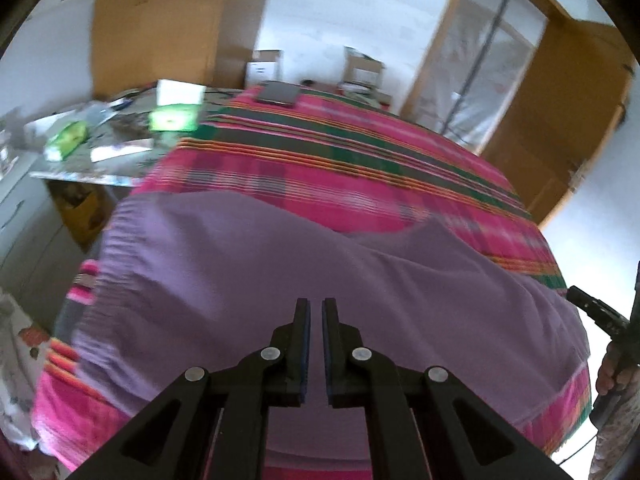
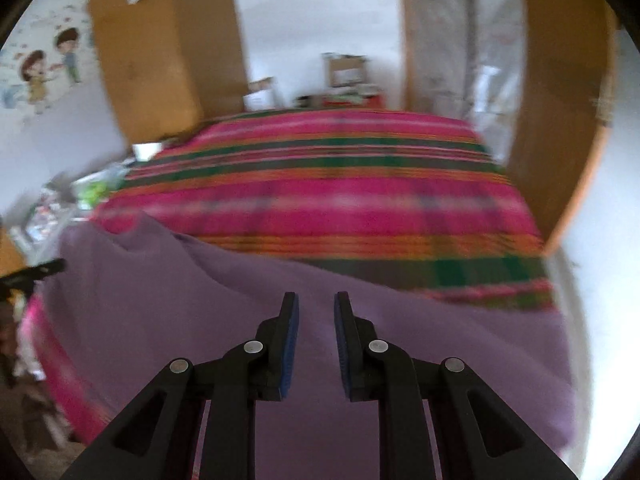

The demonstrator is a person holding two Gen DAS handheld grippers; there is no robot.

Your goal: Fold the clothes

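Both tongs empty, left (image 1: 316, 304) nearly shut, right (image 2: 316, 298) slightly apart, above purple garment (image 1: 260, 264).

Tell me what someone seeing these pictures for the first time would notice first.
The bright pink, green and orange striped bedspread fills the middle of both views, covering the bed. A plain purple cloth garment lies spread over its near end, rumpled in soft folds, right below both grippers. The black left gripper has its blue-padded jaws nearly together and holds nothing, while the right gripper shows a clear gap.
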